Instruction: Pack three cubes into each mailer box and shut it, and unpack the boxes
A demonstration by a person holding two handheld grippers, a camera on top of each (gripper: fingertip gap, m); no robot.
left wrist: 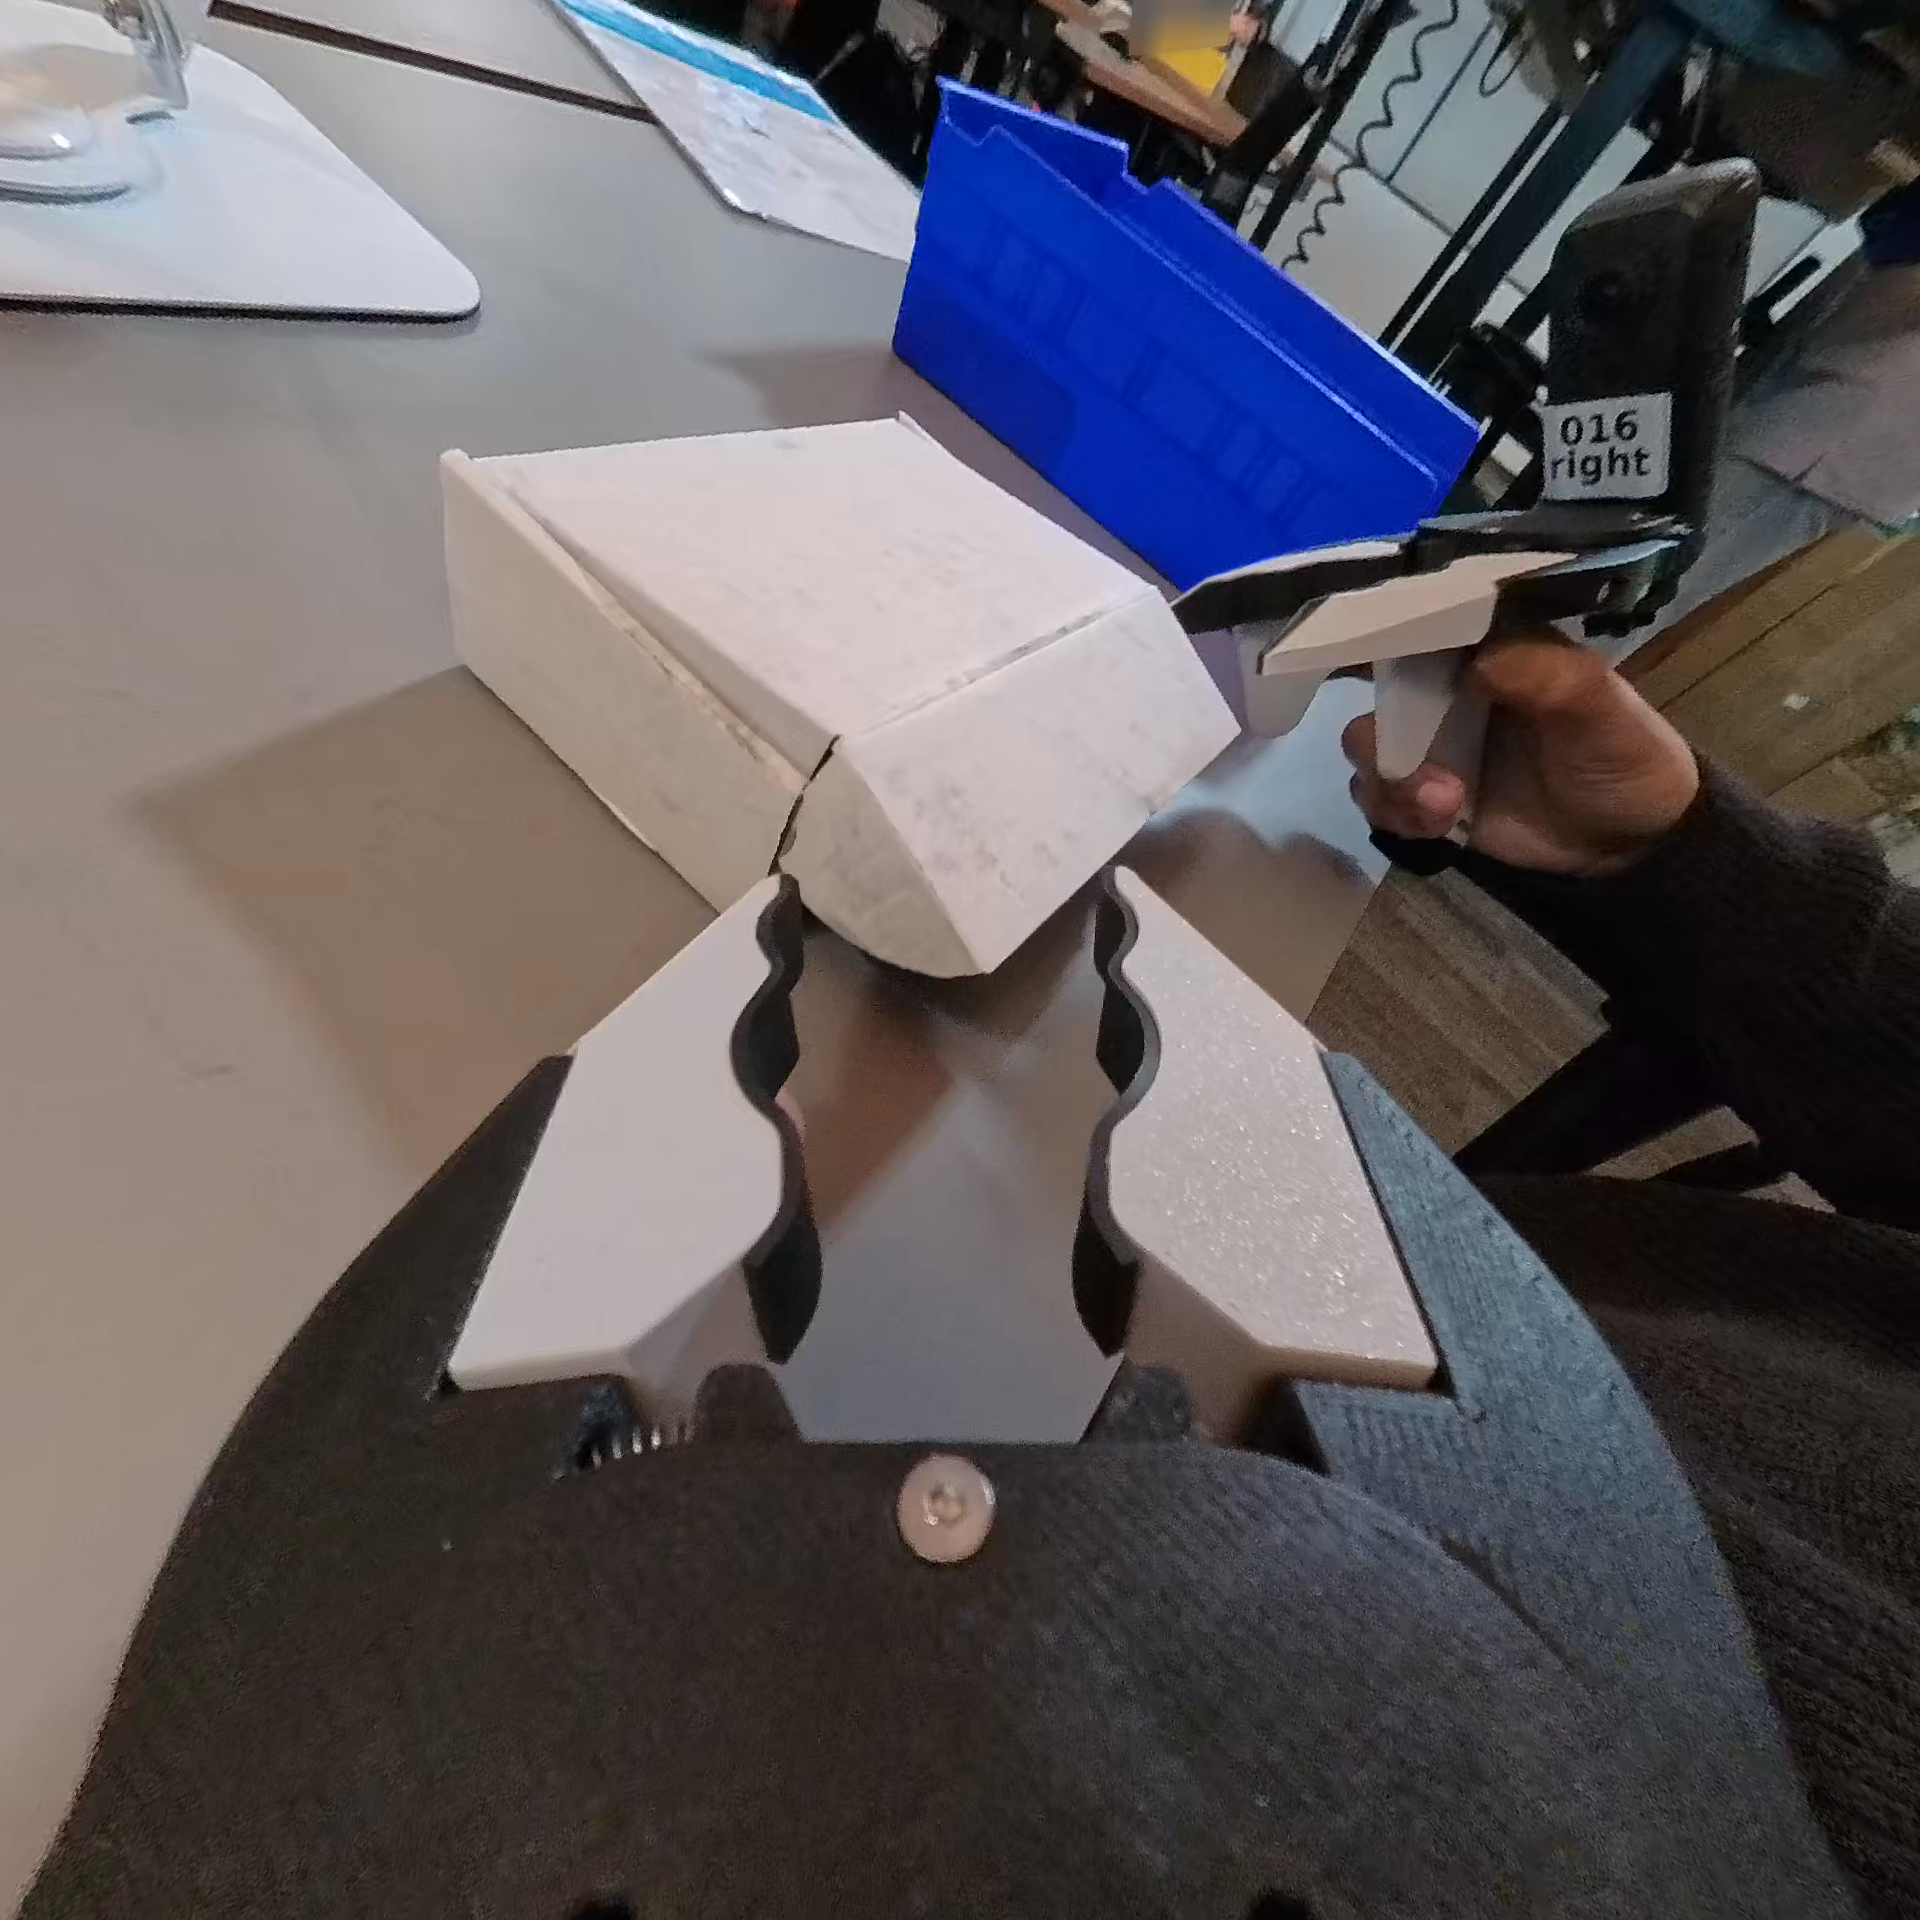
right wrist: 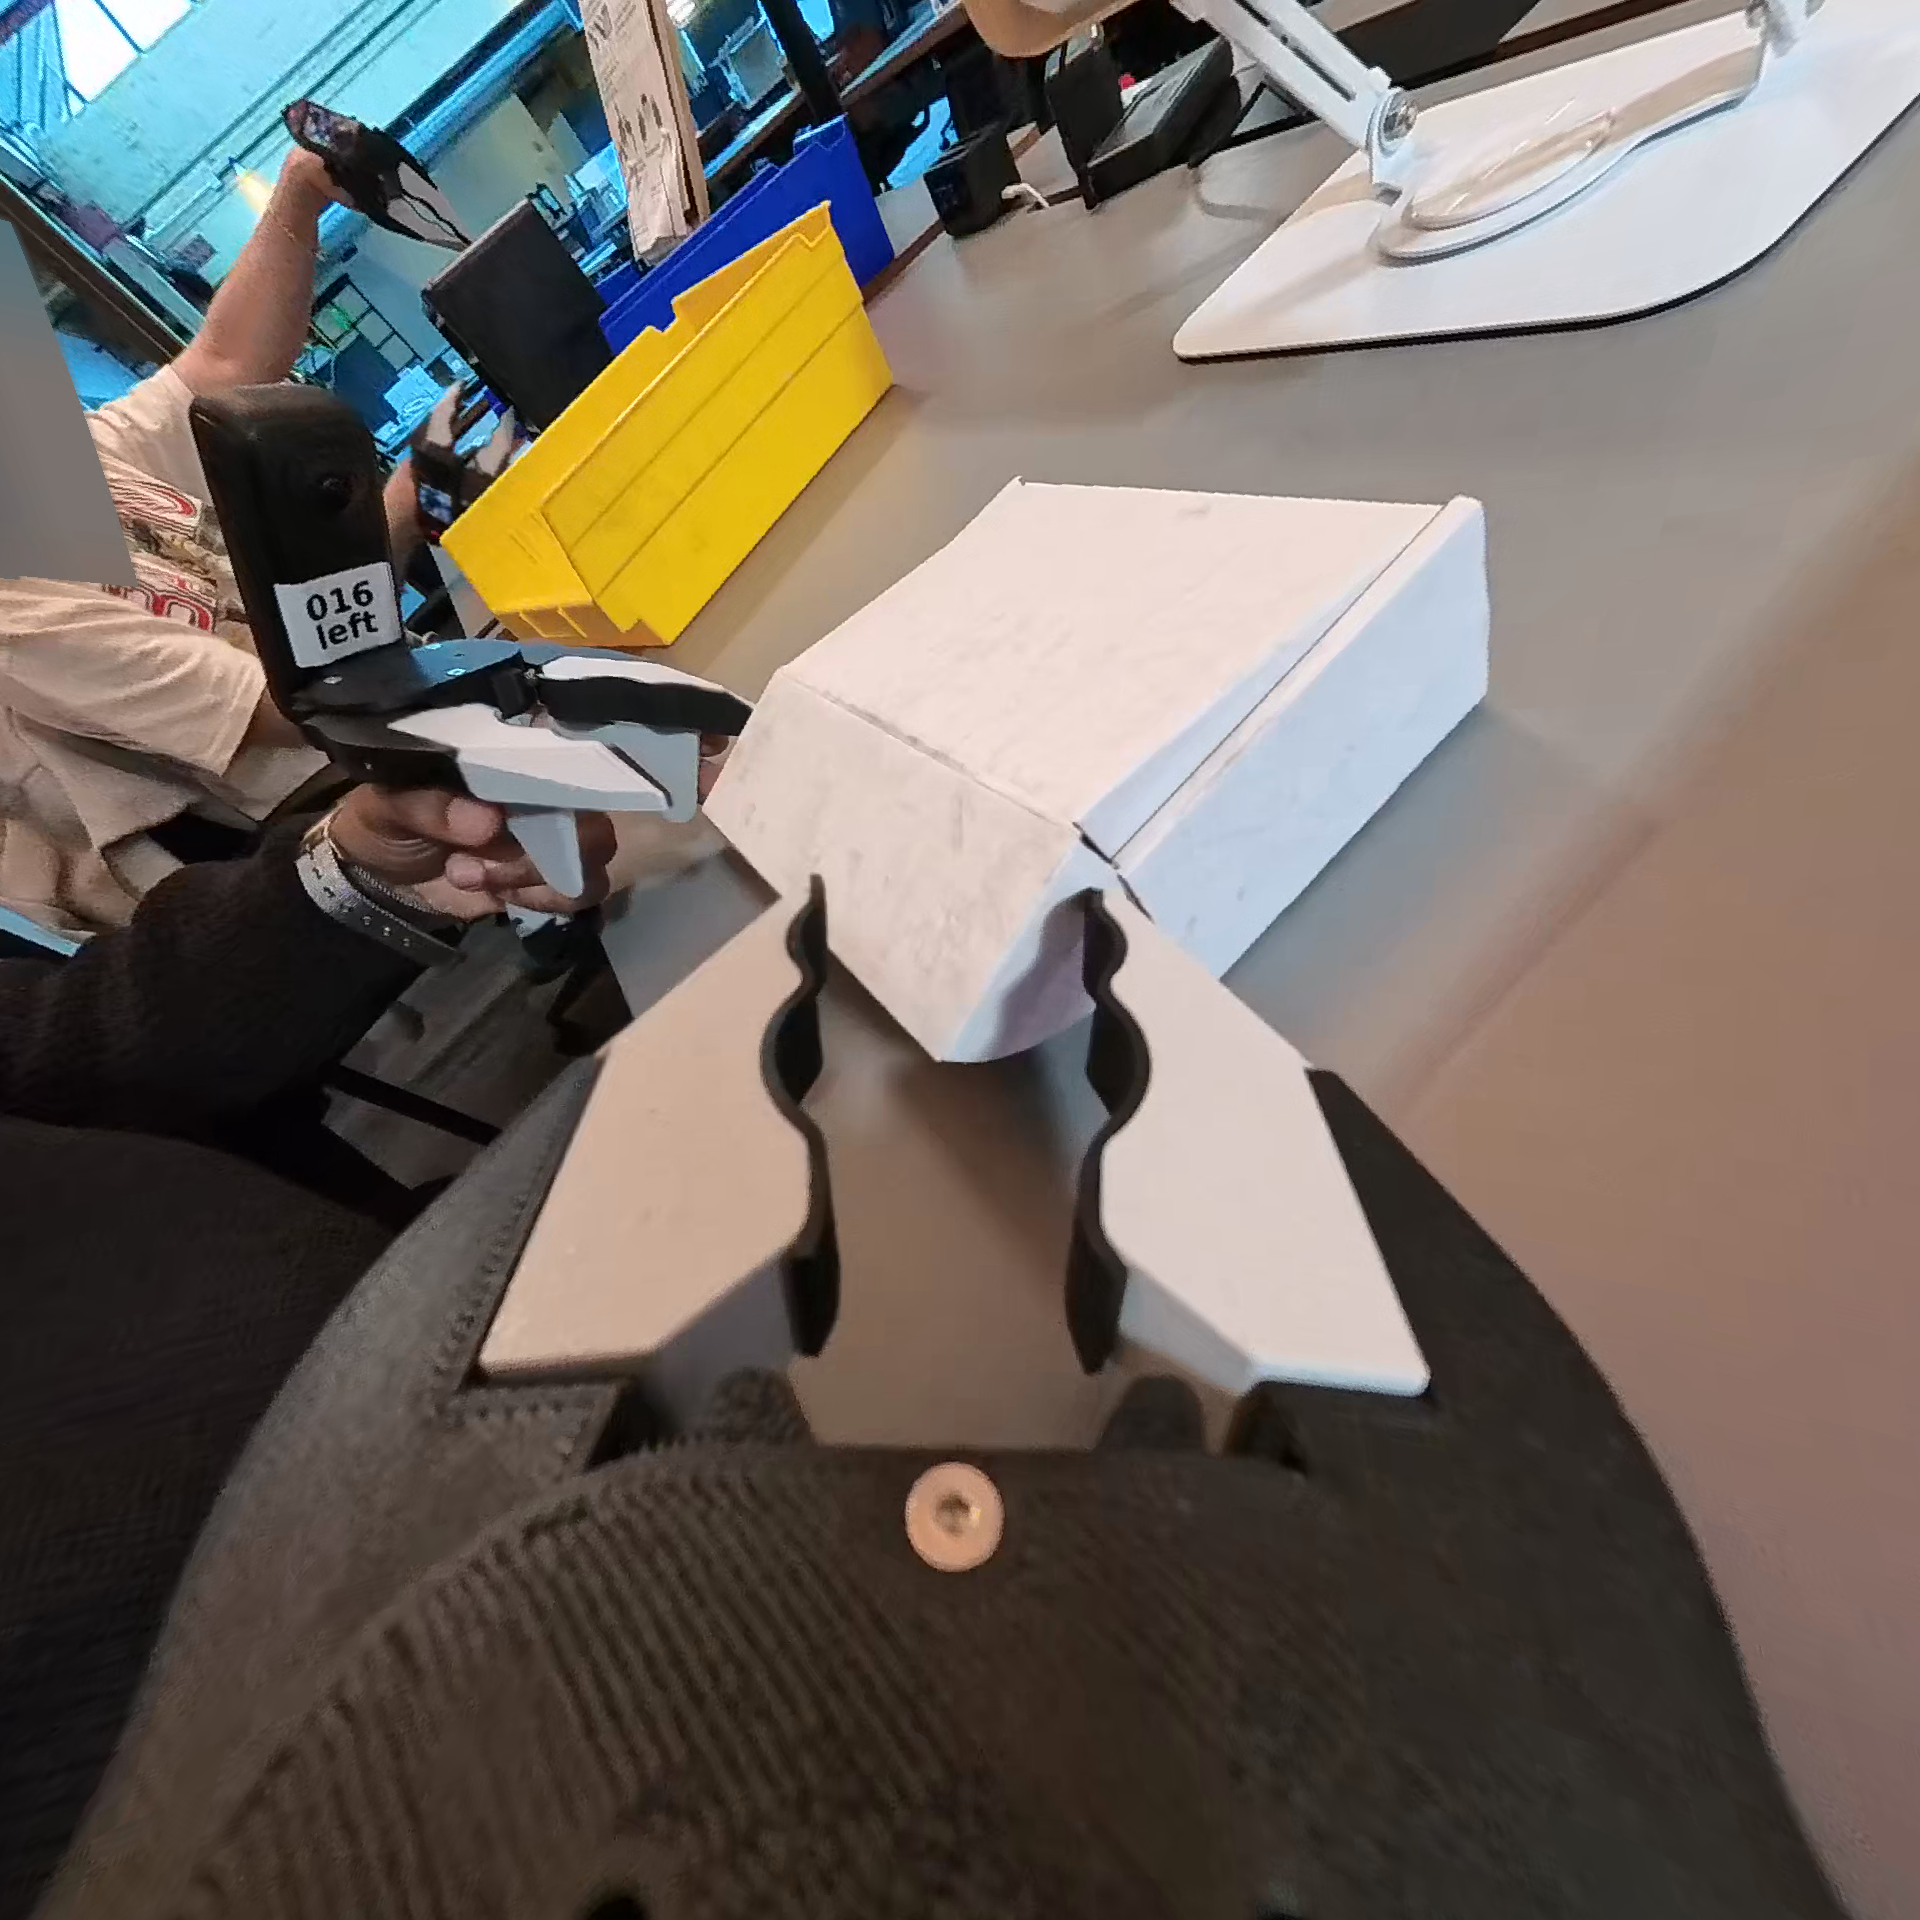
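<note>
Mailer box [left wrist: 790, 623] on grey surface [left wrist: 260, 831], near edge; front flap angled outward, not tucked. Left tool [left wrist: 940, 914] and right tool [right wrist: 951, 925] both spread, gripping nothing, flanking flap corners. Cubes unseen; closing or opening undetermined.

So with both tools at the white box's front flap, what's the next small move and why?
Probably press the front flap of the white cardboard mailer box down and tuck it in. It slopes out untucked with a gap beneath, and the open left tool and open right tool each sit at one of its corners.
</note>
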